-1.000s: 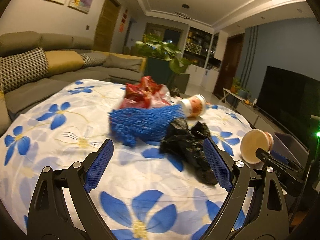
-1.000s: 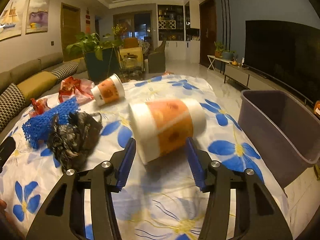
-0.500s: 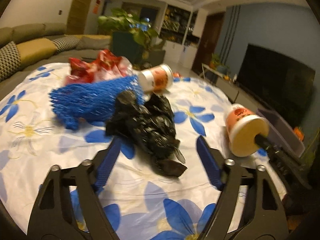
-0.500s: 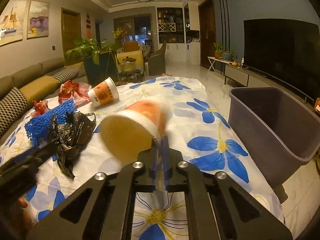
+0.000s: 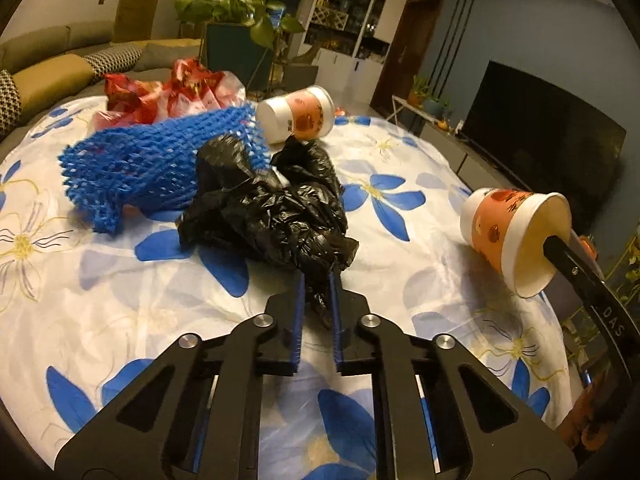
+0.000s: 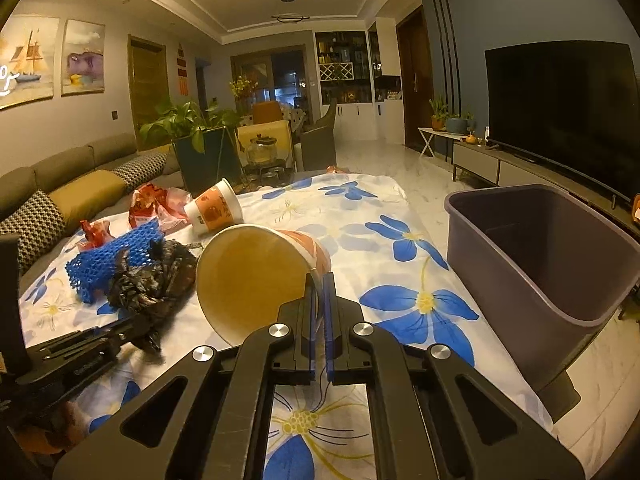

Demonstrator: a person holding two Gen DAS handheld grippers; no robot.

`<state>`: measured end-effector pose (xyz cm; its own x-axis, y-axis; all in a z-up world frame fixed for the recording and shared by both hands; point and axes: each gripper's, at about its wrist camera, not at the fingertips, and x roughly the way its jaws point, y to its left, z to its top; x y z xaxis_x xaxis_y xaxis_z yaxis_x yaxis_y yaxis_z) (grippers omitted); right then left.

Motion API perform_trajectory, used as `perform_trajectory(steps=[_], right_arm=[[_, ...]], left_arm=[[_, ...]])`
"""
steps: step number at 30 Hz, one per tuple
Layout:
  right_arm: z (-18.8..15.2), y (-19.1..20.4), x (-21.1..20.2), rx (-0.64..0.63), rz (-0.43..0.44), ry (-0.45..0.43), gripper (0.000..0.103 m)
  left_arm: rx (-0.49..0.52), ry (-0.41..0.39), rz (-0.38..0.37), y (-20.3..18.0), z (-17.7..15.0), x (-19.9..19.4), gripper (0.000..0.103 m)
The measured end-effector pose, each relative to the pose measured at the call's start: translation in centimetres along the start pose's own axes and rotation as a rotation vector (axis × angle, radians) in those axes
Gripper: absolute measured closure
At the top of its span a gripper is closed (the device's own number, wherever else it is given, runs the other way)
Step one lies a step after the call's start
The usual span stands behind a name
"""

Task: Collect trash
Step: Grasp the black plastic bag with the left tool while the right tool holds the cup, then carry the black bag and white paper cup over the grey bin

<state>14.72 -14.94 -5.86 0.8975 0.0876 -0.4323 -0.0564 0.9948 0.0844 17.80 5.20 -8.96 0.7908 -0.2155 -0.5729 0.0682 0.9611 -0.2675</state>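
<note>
Grey bin (image 6: 520,236) looks empty | right gripper (image 6: 319,280) jaws pinching paper cup (image 6: 248,276) rim | left gripper (image 5: 316,284) jaws pinching black bag (image 5: 272,208) | blue net (image 5: 152,160), second cup (image 5: 298,118), red wrapper (image 5: 160,92) left on worktop (image 5: 100,300)

Legible text, one item: letters "DAS" in pale print on the black arm of the right tongs (image 5: 560,246), lower right of the left wrist view. Print on the paper cups and red wrappers: too blurred to read.
</note>
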Motion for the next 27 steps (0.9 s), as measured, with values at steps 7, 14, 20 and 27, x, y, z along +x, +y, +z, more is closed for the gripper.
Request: perform_trajectory(steps=[7, 14, 20, 27], right_arm=[[0.1, -0.4, -1.2, -0.003, 0.002, -0.02, 0.099], [0.3, -1.0, -3.0, 0.007, 0.012, -0.049, 0.099], [0.5, -1.6, -5.2, -0.001, 0.013, -0.089, 0.099], [1.0, -3.3, -7.9, 0.003, 0.0, -0.138, 0.099]], left_arm=[[-0.006, -0.11, -0.005, 0.1, -0.2, -4.7, 0.097], [0.01, -0.206, 0.0, -0.5, 0.5, -9.0, 0.097], [0.032, -0.234, -0.004, -1.9, 0.6, -10.5, 0.097], [0.083, -0.247, -0.043, -5.5, 0.6, -10.9, 0.097]])
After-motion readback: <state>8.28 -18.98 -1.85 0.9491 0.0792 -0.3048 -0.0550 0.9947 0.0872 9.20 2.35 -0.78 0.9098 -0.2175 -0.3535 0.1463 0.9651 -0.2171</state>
